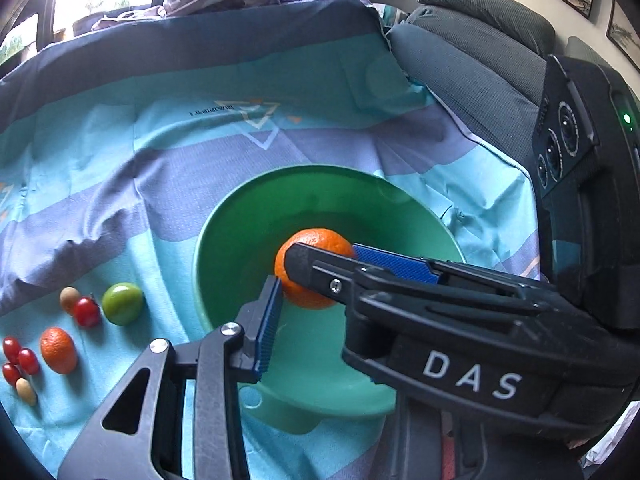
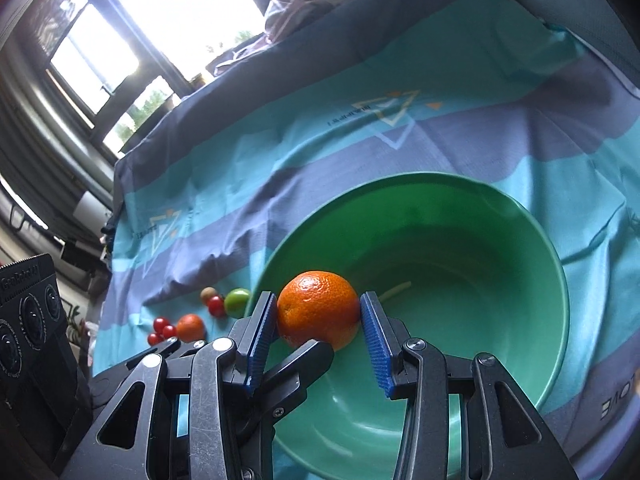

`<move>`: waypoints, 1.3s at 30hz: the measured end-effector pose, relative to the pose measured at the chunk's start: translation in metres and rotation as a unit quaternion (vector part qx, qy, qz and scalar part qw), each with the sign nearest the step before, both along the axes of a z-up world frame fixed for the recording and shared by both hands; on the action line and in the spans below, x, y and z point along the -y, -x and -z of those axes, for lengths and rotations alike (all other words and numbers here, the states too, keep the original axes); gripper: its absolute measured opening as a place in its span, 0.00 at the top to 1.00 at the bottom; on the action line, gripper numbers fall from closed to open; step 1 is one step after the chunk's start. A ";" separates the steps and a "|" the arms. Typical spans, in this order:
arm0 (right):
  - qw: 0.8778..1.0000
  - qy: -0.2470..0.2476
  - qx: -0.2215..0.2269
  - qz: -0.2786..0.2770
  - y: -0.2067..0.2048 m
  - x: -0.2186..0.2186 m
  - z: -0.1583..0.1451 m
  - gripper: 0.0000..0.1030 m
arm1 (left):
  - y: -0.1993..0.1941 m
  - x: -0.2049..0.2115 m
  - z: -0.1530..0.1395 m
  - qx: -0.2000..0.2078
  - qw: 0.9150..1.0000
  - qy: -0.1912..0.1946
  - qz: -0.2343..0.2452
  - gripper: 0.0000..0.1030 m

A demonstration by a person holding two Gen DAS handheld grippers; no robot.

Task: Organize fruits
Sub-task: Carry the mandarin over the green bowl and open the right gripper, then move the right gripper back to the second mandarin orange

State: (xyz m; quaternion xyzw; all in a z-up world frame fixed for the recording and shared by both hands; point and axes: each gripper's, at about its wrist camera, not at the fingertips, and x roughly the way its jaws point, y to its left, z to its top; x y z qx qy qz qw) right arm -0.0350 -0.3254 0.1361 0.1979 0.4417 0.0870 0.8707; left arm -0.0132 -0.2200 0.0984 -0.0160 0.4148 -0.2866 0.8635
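Right wrist view: the orange (image 2: 318, 310) sits clamped between the right gripper (image 2: 319, 320) and its blue fingers (image 2: 264, 332), hanging over the near-left rim of the green bowl (image 2: 552, 264). The left gripper (image 1: 312, 276) pinches the same orange from the left. Drop is straight down. More fruit (image 1: 120, 304) lies left on the striped bedsheet (image 1: 160, 160); window far off.

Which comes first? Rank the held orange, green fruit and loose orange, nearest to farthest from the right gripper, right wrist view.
1. held orange, between the right gripper's jaws.
2. green fruit, left, just outside the bowl.
3. loose orange, farther left on the cloth.
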 end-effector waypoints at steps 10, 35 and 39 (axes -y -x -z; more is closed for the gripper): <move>1.000 -0.020 -0.019 0.000 -0.002 0.009 0.010 0.58 | -0.005 0.013 0.007 -0.023 1.000 0.004 0.014 0.71; 0.998 0.013 0.059 -0.016 0.007 -0.040 -0.022 0.38 | 0.038 -0.174 -0.007 -0.021 0.982 0.043 -0.184 0.33; 0.997 0.026 0.070 -0.031 0.008 -0.072 -0.023 0.38 | 0.045 -0.223 0.007 -0.023 0.968 0.036 -0.248 0.31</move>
